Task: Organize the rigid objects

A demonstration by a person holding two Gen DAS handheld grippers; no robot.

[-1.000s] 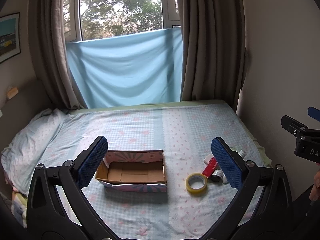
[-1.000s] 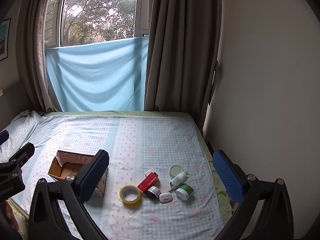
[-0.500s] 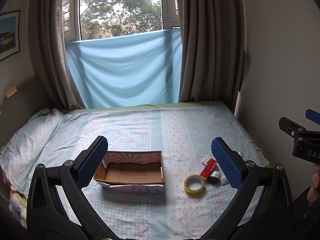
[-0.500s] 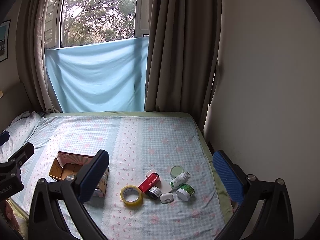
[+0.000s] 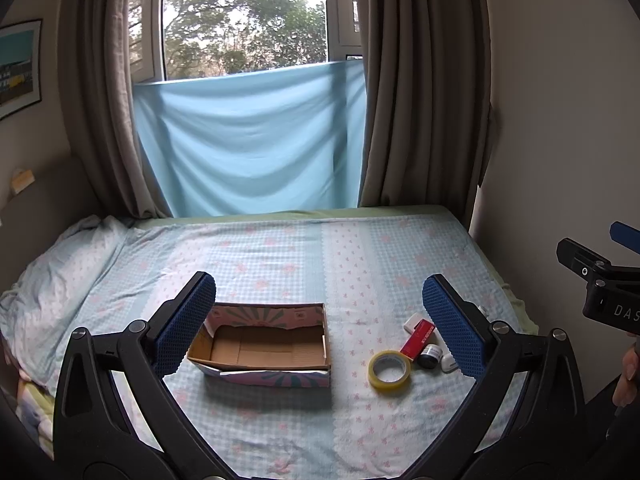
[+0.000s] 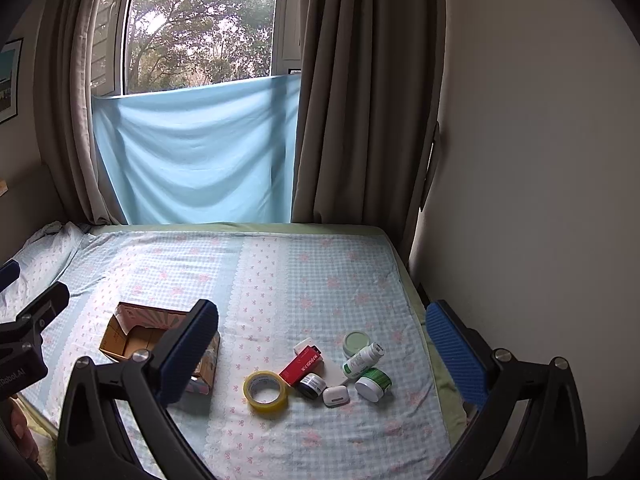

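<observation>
An empty cardboard box (image 5: pixel 264 346) with a floral outside sits on the bed; it also shows in the right wrist view (image 6: pixel 132 340). To its right lie a yellow tape roll (image 6: pixel 266 391), a red box (image 6: pixel 302 364), a small dark jar (image 6: pixel 312 385), a white earbud case (image 6: pixel 336 396), a white bottle (image 6: pixel 363 360) and two green-and-white jars (image 6: pixel 374 384). The tape roll (image 5: pixel 389 367) and red box (image 5: pixel 418 337) also show in the left wrist view. My left gripper (image 5: pixel 320 320) is open and empty above the box. My right gripper (image 6: pixel 320 344) is open and empty above the loose items.
The bed (image 6: pixel 280 280) has a blue checked sheet with pink flowers. A wall (image 6: pixel 540 160) runs along its right edge. Curtains (image 6: pixel 360 100) and a blue cloth (image 6: pixel 192 152) hang at the far end. A pillow (image 5: pixel 52 280) lies at the left.
Both grippers have drifted slightly; the box and loose items sit a little lower and closer in the views. Both stay open and empty.
</observation>
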